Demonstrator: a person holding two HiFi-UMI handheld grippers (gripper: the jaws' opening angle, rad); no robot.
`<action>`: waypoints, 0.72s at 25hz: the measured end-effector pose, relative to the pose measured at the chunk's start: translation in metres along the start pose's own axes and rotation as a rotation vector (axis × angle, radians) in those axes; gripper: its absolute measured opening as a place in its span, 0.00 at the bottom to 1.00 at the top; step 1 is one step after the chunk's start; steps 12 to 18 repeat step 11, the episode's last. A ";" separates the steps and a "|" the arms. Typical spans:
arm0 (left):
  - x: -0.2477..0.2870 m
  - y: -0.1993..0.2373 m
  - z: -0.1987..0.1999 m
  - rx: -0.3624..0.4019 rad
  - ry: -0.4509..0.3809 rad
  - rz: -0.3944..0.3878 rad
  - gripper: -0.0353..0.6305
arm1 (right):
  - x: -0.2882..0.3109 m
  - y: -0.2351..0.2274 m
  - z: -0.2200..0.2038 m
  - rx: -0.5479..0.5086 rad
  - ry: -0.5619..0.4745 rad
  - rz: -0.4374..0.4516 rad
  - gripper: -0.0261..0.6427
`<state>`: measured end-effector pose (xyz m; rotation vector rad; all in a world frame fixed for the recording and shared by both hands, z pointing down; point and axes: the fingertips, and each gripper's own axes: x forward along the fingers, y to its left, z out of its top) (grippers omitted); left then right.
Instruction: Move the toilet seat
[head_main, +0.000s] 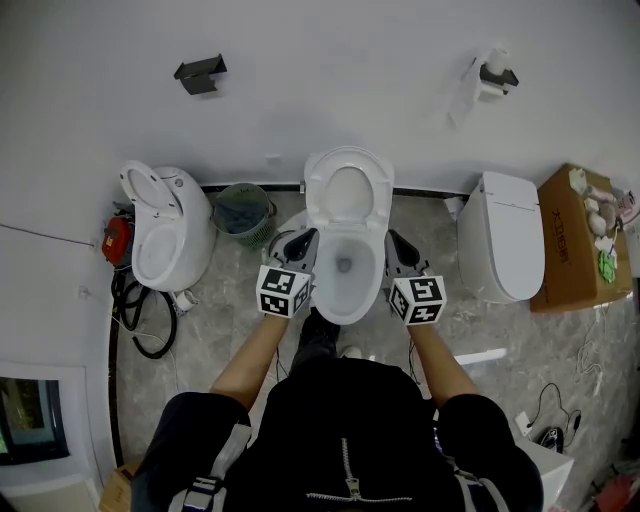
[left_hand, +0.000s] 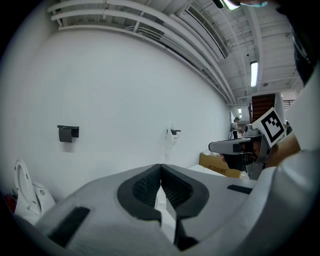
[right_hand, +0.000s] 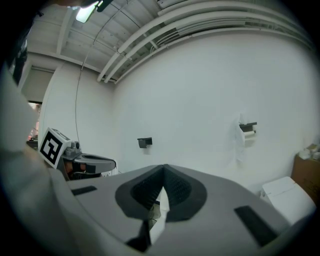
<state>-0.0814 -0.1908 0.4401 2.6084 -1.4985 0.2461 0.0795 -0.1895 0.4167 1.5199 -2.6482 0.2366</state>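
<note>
- The left claw is showing its jaws pressed together with nothing between them. It is hovering just beside the left rim of the toilet bowl.
- The right claw is likewise showing its jaws together and empty. It is hovering just beside the bowl's right rim.
- The toilet seat is standing raised above the bowl, at the far edge of the floor and against the wall. Neither claw is touching it.
- Judged step: the person is getting ready to reach for the seat, and contact is not yet made.
- Judged next move: one claw is needing to rise to the top edge of the raised seat. It would then either part its jaws to grip that edge or push it with its closed tip, lowering the seat slowly so that it is not slamming down.
- Hard to make out:
  - Seat ring and lid are blending into one white shape, so it is unclear which of them is raised.
  - The hinge is not showing.
  - Both gripper views are looking up at the wall and are missing the seat.
  - The marker cubes are partly covering the claws in the head view.
</note>
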 end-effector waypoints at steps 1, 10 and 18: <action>0.000 0.001 0.000 0.000 0.001 0.002 0.06 | 0.000 0.000 0.000 0.000 0.000 0.001 0.04; -0.007 0.000 0.000 0.000 -0.003 0.010 0.06 | -0.006 0.002 0.000 -0.005 -0.001 0.007 0.04; -0.008 0.000 -0.001 0.000 -0.003 0.010 0.06 | -0.007 0.003 -0.001 -0.005 -0.001 0.007 0.04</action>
